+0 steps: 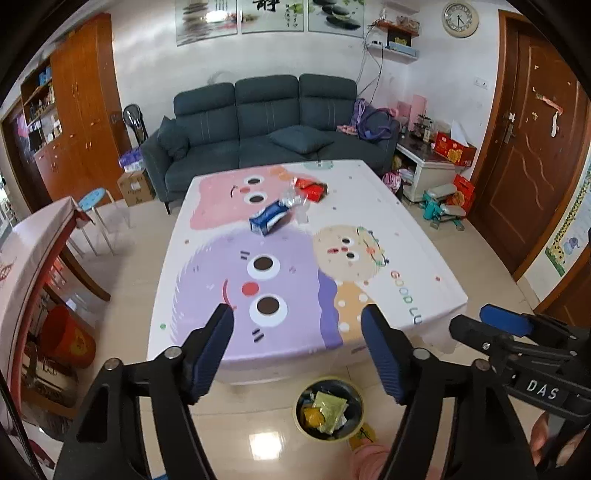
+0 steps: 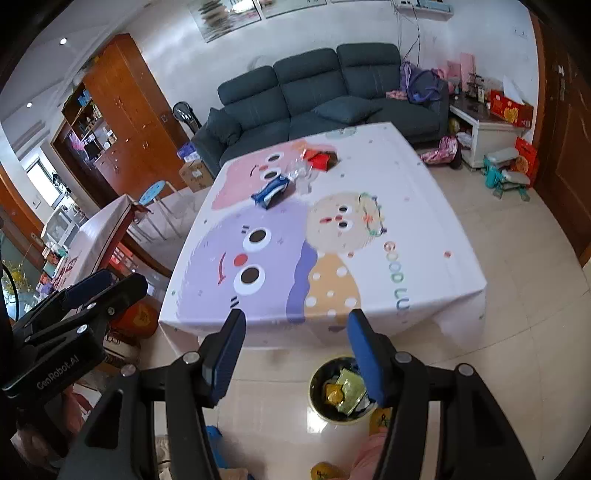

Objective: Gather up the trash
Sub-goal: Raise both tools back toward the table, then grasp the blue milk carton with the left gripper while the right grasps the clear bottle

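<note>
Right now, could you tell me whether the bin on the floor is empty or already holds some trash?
It holds trash: the bin has yellow and green wrappers inside.

This is a living room in a home. A dark three-seat sofa (image 1: 266, 122) with loose cushions stands against the white wall, and framed pictures (image 1: 271, 16) and a round wall clock (image 1: 460, 19) hang above it. A tall wooden cabinet (image 1: 79, 107) with open shelves fills the left side, and a brown wooden door (image 1: 532, 147) is on the right. The desk (image 1: 406, 236) in the middle carries a cloth with cartoon faces. A blue stool (image 1: 92, 199), cardboard boxes (image 1: 135, 186) and a child's small ride-on toy (image 1: 443, 206) stand on the glossy tiled floor (image 1: 125, 273). A small waste bin (image 1: 354, 391) sits on the floor just in front of the desk.
</note>
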Action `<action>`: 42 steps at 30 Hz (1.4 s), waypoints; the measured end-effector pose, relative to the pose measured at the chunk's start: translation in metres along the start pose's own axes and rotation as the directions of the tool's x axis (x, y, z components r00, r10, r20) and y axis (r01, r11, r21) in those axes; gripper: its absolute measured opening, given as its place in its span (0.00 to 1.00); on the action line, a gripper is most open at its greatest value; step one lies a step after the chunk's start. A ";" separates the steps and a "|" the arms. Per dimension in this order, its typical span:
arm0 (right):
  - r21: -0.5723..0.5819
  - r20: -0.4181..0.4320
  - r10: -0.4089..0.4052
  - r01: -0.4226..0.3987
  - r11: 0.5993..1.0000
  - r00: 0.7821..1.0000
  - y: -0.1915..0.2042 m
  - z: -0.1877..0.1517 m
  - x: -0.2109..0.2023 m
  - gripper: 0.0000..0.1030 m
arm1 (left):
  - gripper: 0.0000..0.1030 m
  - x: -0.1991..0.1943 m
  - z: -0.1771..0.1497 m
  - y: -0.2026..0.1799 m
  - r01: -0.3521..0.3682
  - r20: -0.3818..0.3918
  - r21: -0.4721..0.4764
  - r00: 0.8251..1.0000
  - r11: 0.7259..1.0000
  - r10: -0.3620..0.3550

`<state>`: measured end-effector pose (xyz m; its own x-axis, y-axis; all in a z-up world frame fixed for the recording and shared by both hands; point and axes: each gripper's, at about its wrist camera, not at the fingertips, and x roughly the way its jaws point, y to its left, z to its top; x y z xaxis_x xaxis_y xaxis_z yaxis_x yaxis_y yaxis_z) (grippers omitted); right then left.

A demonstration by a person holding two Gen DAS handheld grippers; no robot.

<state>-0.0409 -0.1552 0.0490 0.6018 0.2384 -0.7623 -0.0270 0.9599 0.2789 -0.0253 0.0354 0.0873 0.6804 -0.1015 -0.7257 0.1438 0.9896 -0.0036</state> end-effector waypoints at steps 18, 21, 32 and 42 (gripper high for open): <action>-0.032 -0.029 0.107 -0.108 0.994 0.994 -0.047 0.132 0.097 0.56 | 0.73 0.156 0.094 -0.009 -0.150 -0.141 0.017 0.978 0.988 0.151; -0.058 -0.082 0.138 -0.143 0.988 0.987 -0.057 0.163 0.132 0.56 | 0.73 0.209 0.115 -0.008 -0.176 -0.206 -0.001 0.963 0.984 0.172; -0.056 -0.265 0.243 -0.266 0.962 0.933 -0.088 0.244 0.273 0.56 | 0.73 0.376 0.153 0.014 -0.272 -0.402 -0.042 0.886 0.961 0.233; 0.049 -0.343 0.330 -0.334 0.941 0.880 -0.090 0.269 0.370 0.56 | 0.73 0.450 0.153 0.020 -0.294 -0.460 0.034 0.844 0.955 0.276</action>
<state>0.3987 -0.1931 -0.1012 0.2470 0.5767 -0.7787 -0.1874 0.8169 0.5455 0.3939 -0.0061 -0.1343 0.2835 0.2342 -0.9299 -0.0377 0.9717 0.2332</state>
